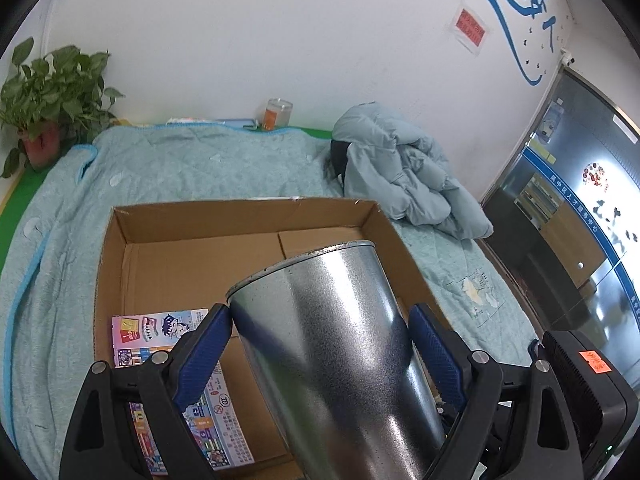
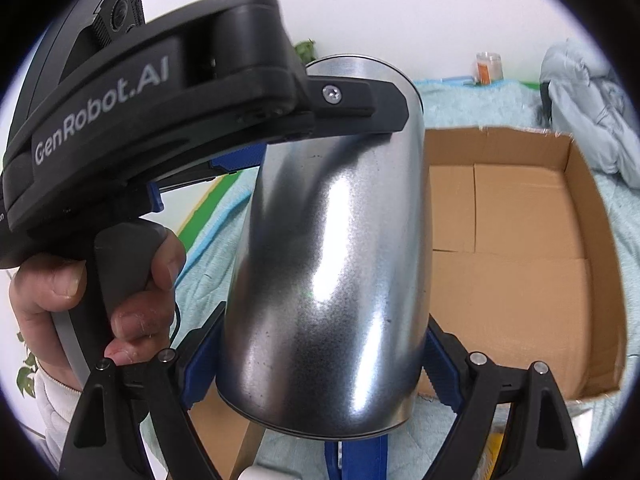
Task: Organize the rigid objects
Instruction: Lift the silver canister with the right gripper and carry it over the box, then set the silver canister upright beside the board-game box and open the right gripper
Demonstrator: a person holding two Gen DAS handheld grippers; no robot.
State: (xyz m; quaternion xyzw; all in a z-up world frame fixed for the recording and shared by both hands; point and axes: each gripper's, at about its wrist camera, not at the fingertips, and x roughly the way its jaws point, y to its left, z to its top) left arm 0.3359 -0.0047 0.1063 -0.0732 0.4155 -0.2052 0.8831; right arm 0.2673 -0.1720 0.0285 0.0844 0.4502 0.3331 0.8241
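A shiny metal canister [image 1: 344, 352] hangs tilted over an open cardboard box [image 1: 248, 216]. My left gripper [image 1: 320, 316] is shut on it, the blue pads [image 1: 208, 344] pressing on both sides. In the right wrist view the same canister [image 2: 332, 260] sits between the blue pads of my right gripper [image 2: 320, 340], which is also shut on it, near its wider end. The left gripper's black housing [image 2: 160, 112], held by a hand [image 2: 52, 292], clamps the far end. A colourful flat pack [image 1: 160, 332] lies in the box's near left corner. The box [image 2: 520, 220] floor is bare on the right.
The box rests on a light blue blanket [image 1: 200, 160] over a green surface. A crumpled pale blue jacket [image 1: 400, 168] lies behind the box to the right. A potted plant [image 1: 48, 96] and a clear jar [image 1: 278, 114] stand along the white wall. A glass door [image 1: 580, 200] is at the right.
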